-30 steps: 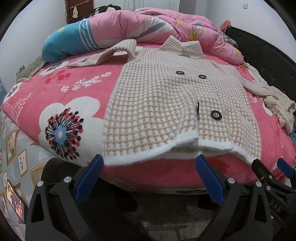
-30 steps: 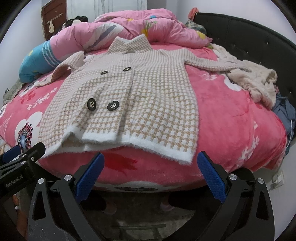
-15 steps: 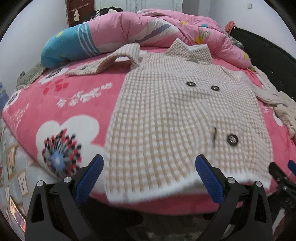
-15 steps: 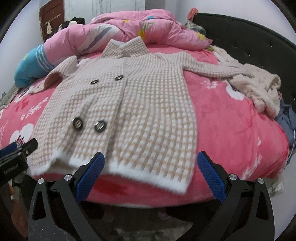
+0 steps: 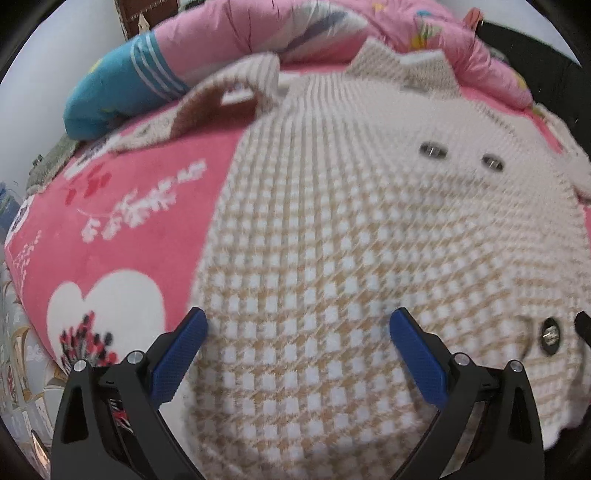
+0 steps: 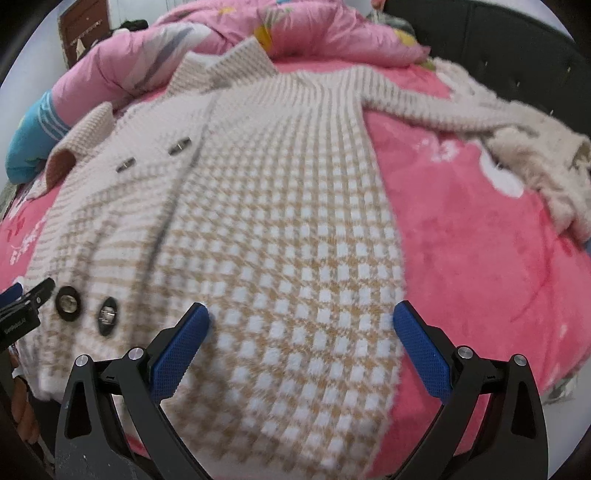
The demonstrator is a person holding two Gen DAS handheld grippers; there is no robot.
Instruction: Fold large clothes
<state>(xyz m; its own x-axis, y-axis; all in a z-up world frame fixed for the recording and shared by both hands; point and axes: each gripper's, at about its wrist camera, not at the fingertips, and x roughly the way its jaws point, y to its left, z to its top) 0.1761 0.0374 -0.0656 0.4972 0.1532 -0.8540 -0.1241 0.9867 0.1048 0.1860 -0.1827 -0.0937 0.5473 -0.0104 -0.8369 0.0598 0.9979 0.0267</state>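
A: Where is the coat (image 5: 332, 258) being seen?

B: It is being shown spread flat, front side up, on the pink flowered bed cover (image 5: 122, 229). The collar is lying toward the heaped pink quilt (image 5: 229, 33), and the hem is lying at the near edge of the bed.

A: And the left gripper (image 5: 295, 325)?

B: It is being held wide apart, both blue fingers (image 5: 177, 354) poised over the hem area, with nothing being clamped. Contact with the knit cannot be judged through the blur.

A: The right gripper (image 6: 301, 319)?

B: It is likewise being held spread over the hem on the coat's other front panel. 1 finger (image 6: 421, 343) is being seen at the coat's side edge. Nothing is being pinched.

A: Other detail?

B: 4 dark buttons (image 6: 67, 301) are being counted in the right wrist view. 1 sleeve (image 6: 424, 107) is being stretched toward a fuzzy cream garment (image 6: 546, 162) beside the dark headboard (image 6: 517, 48). The left gripper's tip is being seen at that view's left edge.
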